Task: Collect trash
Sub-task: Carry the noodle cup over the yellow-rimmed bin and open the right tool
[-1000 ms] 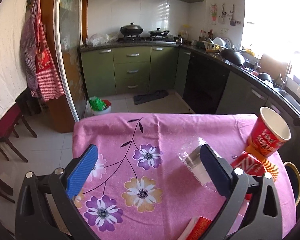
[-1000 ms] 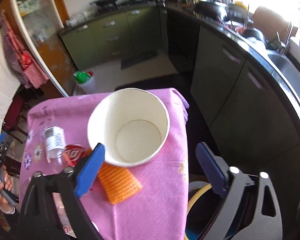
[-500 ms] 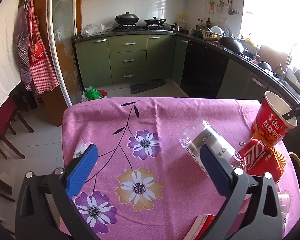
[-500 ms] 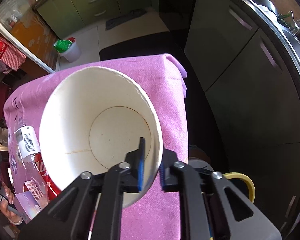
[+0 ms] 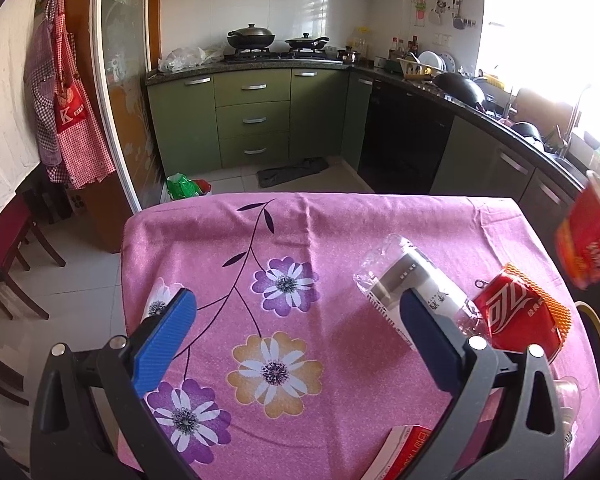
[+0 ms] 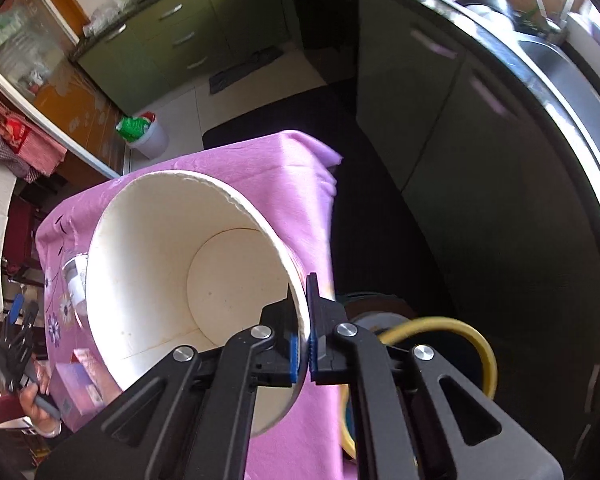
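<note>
- The big red and white paper cup (image 6: pixel 172 280), which stood on the pink flowered bench (image 5: pixel 320 232) 1 second ago, has been lifted and tipped, its rim pinched by the closed right tongs (image 6: pixel 303 350).
- It is held near the bench's right edge, above a yellow-rimmed bin (image 6: pixel 460 336), so 1 piece of trash is judged nearly collected.
- The left tongs (image 5: pixel 296 340) are wide open, with nothing held.
- A clear plastic bottle (image 5: pixel 412 284) and a crushed red can (image 5: pixel 512 316) are left lying on the bench, touching.

Sunlit kitchen, green cabinets (image 5: pixel 252 120), pale tiled floor (image 5: pixel 80 280)
</note>
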The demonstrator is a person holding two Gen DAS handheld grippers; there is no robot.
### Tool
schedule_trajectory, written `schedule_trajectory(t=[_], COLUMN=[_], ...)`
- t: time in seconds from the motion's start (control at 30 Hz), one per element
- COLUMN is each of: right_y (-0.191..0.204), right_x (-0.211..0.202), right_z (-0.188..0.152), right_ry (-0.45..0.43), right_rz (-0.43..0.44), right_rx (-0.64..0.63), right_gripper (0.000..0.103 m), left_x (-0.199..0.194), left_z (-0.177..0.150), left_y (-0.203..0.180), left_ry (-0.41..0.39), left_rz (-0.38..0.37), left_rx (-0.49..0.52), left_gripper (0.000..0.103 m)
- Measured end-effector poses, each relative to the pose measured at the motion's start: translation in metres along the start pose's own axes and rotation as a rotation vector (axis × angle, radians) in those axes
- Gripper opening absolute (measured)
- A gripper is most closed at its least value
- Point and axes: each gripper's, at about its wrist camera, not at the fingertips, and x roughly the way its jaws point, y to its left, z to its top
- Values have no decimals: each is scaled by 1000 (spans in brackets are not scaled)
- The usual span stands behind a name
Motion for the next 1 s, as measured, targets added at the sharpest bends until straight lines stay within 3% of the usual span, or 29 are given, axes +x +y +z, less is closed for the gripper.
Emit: schedule_trajectory(t=[0.17,0.27,0.4,0.7,1.0], right_y=[-96,-148,-179,-195,-199], right_x=[-13,17,63,153,181], right_z=[-65,-106,-134,-155,-173], right_ry=[11,57,103,177,205], right_rz=[-52,-60,-86,-132,-191], right_rx=[161,263,320,349,346], right_gripper=[4,4,4,5,8], left_x=[-4,-4,0,0,-2], left_z=[0,-1,-2,-3,-5], left_y=[-4,-5,-7,-12,-15], left_ry=[-8,-8,3,3,6], left_rz=[-6,-8,-2,-5,-13], left_rx=[4,8,12,25,35], left_gripper=[97,97,97,97,97])
